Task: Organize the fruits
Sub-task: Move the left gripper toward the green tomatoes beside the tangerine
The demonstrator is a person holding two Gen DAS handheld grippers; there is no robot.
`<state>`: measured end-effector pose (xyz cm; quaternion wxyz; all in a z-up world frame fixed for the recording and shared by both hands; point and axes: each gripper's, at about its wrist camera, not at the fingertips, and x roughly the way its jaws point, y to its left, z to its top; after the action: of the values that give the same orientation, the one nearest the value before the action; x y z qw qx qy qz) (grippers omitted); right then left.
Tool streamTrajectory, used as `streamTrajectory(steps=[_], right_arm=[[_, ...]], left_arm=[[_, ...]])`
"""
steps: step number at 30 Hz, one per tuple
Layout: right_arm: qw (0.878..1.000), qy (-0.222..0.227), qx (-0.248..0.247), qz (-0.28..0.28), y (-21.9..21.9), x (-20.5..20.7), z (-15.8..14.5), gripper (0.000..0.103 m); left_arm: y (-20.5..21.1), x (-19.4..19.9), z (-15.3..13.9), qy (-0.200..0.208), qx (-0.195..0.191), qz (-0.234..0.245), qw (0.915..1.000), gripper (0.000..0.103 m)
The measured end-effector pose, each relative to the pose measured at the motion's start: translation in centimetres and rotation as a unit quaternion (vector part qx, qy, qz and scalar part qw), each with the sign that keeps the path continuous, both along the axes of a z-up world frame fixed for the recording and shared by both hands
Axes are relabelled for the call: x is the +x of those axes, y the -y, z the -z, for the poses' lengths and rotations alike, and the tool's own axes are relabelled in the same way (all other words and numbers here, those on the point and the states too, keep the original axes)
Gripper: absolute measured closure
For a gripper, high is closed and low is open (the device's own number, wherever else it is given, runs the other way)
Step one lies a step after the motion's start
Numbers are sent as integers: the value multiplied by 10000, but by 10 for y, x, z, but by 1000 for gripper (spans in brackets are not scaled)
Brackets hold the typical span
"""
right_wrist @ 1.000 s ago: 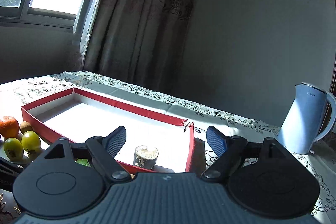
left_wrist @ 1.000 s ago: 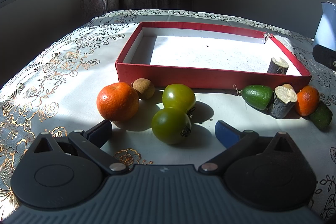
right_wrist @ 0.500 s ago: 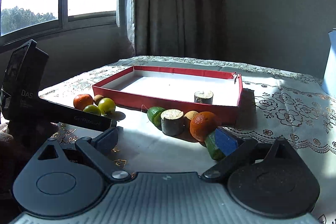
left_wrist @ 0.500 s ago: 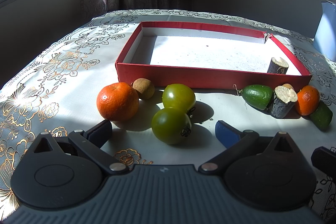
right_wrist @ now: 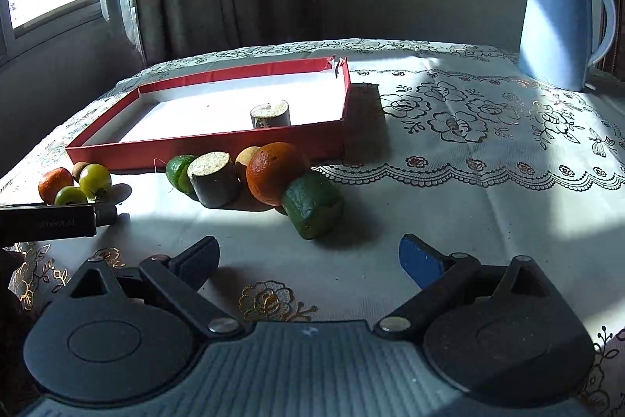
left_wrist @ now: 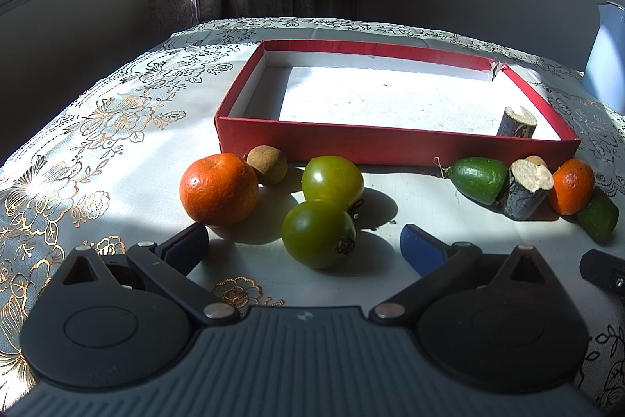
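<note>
Bench under a floral lace cloth carries everything. Red tray, shallow with a white floor, lies long axis left-right in the left wrist view, empty except one short log stub standing upright in its near right corner. Pale blue kettle stands upright at the bench's far right, well apart from the tray. Fruit sits on the cloth in front of the tray's near wall, in two clusters. Left cluster: orange, two green tomatoes, far one touching near one, the near one's stem end facing the camera's lower right; small brown fruit just behind the orange, close to the tray wall. Right cluster: green oblong fruit lying on its side, long axis running diagonally toward the right claw; second orange touching it; a cut log piece tilted, pale cut face up; another green oblong fruit behind it with its stem end pointing left; a tan round fruit mostly hidden. Left claw spread wide, holding nothing, the near tomato sitting between its tips without contact. Right claw also wide apart, empty, just short of the nearest green oblong fruit.
</note>
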<state>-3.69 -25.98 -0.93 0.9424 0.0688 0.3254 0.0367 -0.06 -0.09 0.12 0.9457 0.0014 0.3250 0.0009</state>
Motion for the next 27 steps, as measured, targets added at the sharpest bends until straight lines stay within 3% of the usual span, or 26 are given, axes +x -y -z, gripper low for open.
streamTrajectory(steps=[6, 15, 23, 27], right_arm=[[9994, -127, -305, 48, -8, 2, 1, 0], [9995, -188, -256, 34, -6, 4, 1, 0], [9996, -189, -204, 31, -5, 4, 1, 0], [9997, -183, -171, 27, -4, 4, 2, 0]], left_arm=[[-3, 0, -1, 19, -100, 7, 9999, 0], [-17, -15, -4, 38, -101, -109, 9999, 0], [-39, -32, -12, 241, -268, -225, 9991, 0], [-47, -46, -14, 528, -279, -249, 9979, 0]])
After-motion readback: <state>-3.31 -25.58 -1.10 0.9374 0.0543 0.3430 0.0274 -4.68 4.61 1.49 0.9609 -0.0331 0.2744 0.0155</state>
